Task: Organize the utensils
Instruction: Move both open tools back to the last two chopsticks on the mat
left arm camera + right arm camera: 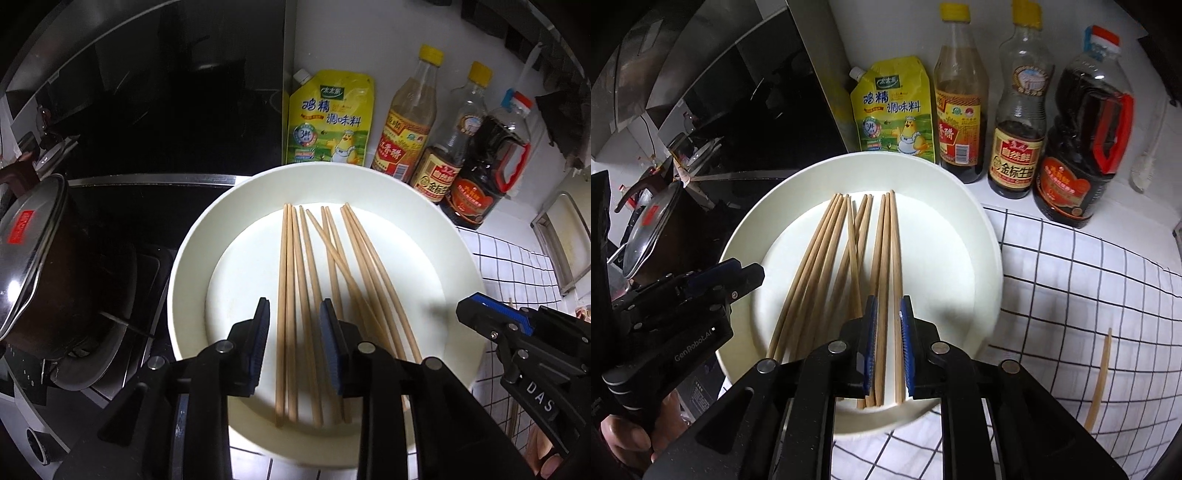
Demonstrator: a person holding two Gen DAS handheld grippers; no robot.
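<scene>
Wooden chopsticks (314,295) lie loose in a shallow white plate (424,221) that sits on the counter by its back edge, in front of a row of sauce bottles (1015,110) and a yellow seasoning pouch (892,110). They run roughly parallel, but a couple near the middle cross over their neighbours. One more chopstick (1100,380) lies apart on the black-and-white checked cloth (1089,277) to the plate's right.

The left gripper (293,332) hovers over the near side of the plate with its jaws moderately open around the leftmost few sticks, holding nothing. The right gripper (888,332) has narrower jaws straddling the rightmost sticks; the gap looks a little wider than the sticks, so it does not appear to be pinching them, though contact cannot be ruled out.

The sticks are thin, smooth, round and tapered, and the plate looks glazed and slick, so a pinch on several at once could likely squeeze one out sideways or roll it away. Crossed sticks may lift unevenly and drag a neighbour out over the low rim. With both grippers working close over one light plate, a downward push near its rim could probably tip or slide it toward the bottles. The ribbed blue pads (328,347) should help grip.
</scene>
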